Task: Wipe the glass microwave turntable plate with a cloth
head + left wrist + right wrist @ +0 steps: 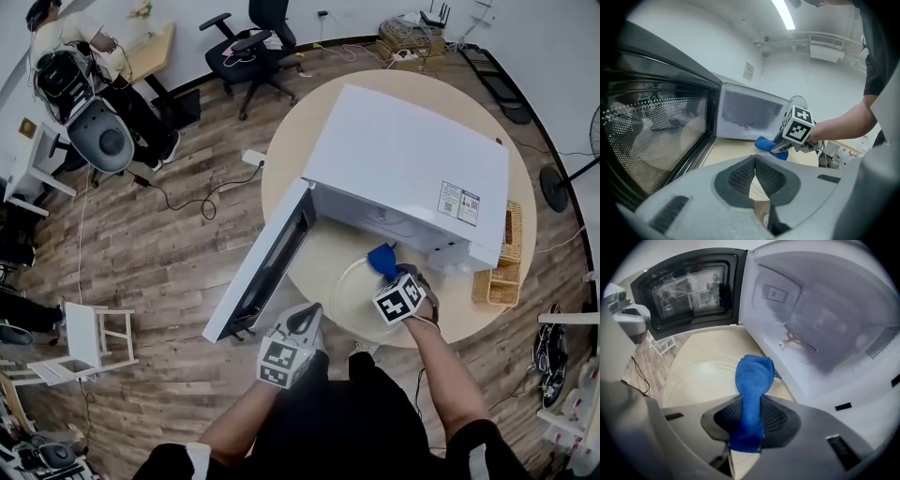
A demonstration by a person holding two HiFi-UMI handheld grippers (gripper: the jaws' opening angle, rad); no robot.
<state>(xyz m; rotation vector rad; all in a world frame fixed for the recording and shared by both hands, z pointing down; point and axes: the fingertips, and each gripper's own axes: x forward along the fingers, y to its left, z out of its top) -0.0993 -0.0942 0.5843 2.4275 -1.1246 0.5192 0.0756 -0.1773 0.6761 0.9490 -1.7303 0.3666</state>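
Note:
The glass turntable plate (pixel 354 292) (pixel 701 373) lies flat on the round table (pixel 291 141), just in front of the open white microwave (pixel 403 159). My right gripper (pixel 389 274) (pixel 751 401) is shut on a blue cloth (pixel 382 259) (pixel 753 378), whose free end hangs over the plate's far edge near the oven opening. My left gripper (pixel 304 316) (pixel 755 161) is shut and holds nothing; it hovers at the table's near edge beside the tip of the open door (pixel 267 267) (pixel 651 140). From the left gripper view I see the right gripper (pixel 797 133) and the cloth (pixel 765 144).
The microwave cavity (pixel 815 319) holds only its roller arm (pixel 794 339). A wicker basket (pixel 503 272) stands at the table's right edge. On the wooden floor are an office chair (pixel 253 42), a white stool (pixel 94 337) and cables. A person (pixel 66 37) is at the far left.

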